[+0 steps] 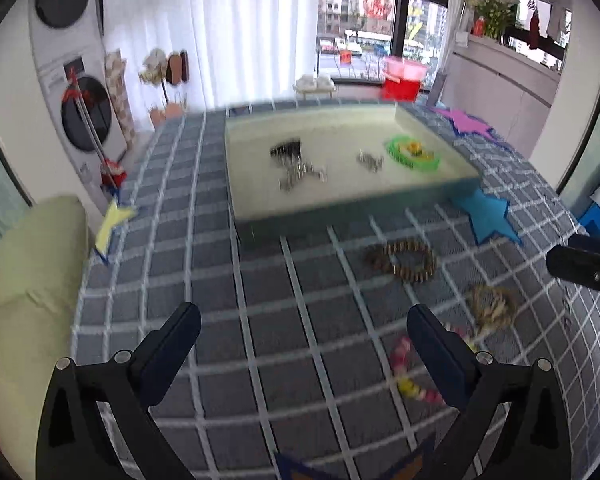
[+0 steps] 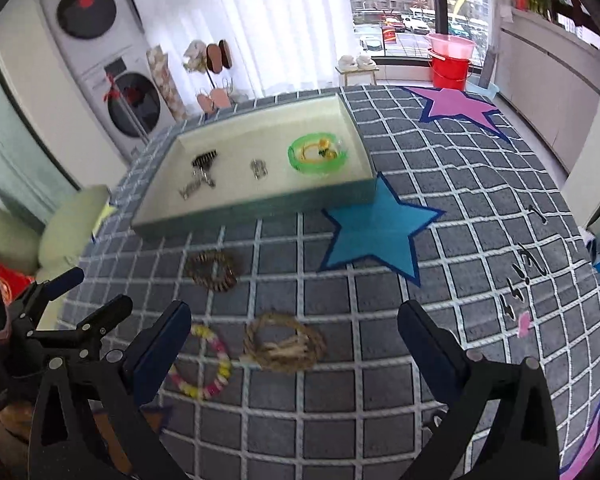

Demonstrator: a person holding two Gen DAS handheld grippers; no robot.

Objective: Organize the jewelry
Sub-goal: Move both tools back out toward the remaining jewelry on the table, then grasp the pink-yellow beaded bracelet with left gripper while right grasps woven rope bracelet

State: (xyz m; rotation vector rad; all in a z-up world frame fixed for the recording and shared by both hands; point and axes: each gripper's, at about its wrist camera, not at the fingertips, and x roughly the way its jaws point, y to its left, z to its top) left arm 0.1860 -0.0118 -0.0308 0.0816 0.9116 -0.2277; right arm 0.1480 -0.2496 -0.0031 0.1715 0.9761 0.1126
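Note:
A shallow teal tray (image 1: 340,222) (image 2: 260,206) with a cream floor stands on the checked cloth. In it lie a green bangle (image 1: 412,153) (image 2: 318,153), a black comb clip (image 1: 286,149) (image 2: 205,159) and small metal pieces (image 1: 370,160) (image 2: 259,169). In front of the tray lie a brown bead bracelet (image 1: 404,260) (image 2: 214,269), a straw-rope bracelet (image 1: 494,306) (image 2: 286,342) and a pink-yellow bead bracelet (image 1: 410,376) (image 2: 204,364). My left gripper (image 1: 304,334) is open and empty, its right finger over the pink-yellow bracelet. My right gripper (image 2: 294,336) is open and empty above the rope bracelet.
Paper stars lie on the cloth: blue (image 1: 486,216) (image 2: 376,232), purple (image 1: 466,120) (image 2: 456,106), yellow (image 1: 114,222). The table's left edge drops to a pale green cushion (image 1: 28,280). The left gripper shows in the right wrist view (image 2: 60,320). Red buckets (image 2: 448,62) stand beyond.

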